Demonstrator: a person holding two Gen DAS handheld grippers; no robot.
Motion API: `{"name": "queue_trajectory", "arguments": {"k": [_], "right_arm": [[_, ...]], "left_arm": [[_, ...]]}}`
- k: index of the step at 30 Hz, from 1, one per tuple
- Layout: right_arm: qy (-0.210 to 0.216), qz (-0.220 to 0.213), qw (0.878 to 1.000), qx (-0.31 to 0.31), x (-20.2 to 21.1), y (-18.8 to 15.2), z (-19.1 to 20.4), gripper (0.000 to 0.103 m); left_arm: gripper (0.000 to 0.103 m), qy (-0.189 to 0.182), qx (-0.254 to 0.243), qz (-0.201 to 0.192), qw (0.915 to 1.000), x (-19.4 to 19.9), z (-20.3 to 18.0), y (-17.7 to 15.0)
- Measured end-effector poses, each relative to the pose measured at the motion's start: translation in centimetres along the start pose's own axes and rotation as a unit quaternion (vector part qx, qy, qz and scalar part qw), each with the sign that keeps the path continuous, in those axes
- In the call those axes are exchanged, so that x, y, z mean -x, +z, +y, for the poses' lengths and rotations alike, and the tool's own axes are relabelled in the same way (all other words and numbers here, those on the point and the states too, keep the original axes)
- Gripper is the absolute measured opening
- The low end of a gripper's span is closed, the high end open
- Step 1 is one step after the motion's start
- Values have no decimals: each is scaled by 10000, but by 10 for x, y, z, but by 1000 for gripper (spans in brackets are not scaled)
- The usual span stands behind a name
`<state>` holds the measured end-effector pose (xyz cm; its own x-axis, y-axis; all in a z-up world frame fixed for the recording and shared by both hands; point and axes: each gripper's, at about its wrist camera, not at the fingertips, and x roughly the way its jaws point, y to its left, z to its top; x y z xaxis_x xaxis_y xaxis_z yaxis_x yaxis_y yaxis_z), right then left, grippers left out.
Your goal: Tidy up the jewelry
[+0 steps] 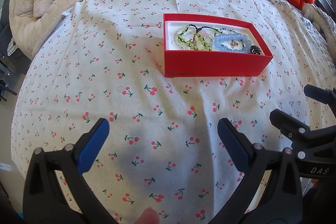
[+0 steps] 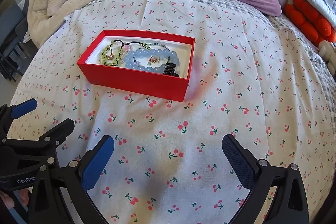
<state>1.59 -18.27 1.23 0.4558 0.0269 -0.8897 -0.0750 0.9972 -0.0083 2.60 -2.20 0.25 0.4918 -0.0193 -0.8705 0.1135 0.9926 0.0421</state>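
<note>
Left wrist view: left gripper spread wide, holding nothing, hovering over the cherry-print bed sheet. The red box sits ahead, green bead bracelet and blue bead bracelet inside.

Right wrist view: right gripper also wide and empty, box ahead-left, black hair claw at its near wall.

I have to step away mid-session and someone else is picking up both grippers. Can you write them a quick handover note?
Left gripper: open, empty, above the cherry-print sheet.
Right gripper: open, empty, beside the left one.
Red box sits open on the sheet ahead of both.
Inside: green bead bracelet, blue bead bracelet, small gold piece, black hair claw.
Done: no jewelry shows loose on the sheet.
Left: possibly untangling the box; no lid is visible.
</note>
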Motion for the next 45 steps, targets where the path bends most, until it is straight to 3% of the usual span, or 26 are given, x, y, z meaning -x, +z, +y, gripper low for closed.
{"name": "queue_trajectory", "arguments": {"k": [45], "right_arm": [[-119, 2, 9999, -10, -2, -1, -3, 103]], "left_arm": [[102, 65, -13, -71, 10000, 5, 1, 1]]}}
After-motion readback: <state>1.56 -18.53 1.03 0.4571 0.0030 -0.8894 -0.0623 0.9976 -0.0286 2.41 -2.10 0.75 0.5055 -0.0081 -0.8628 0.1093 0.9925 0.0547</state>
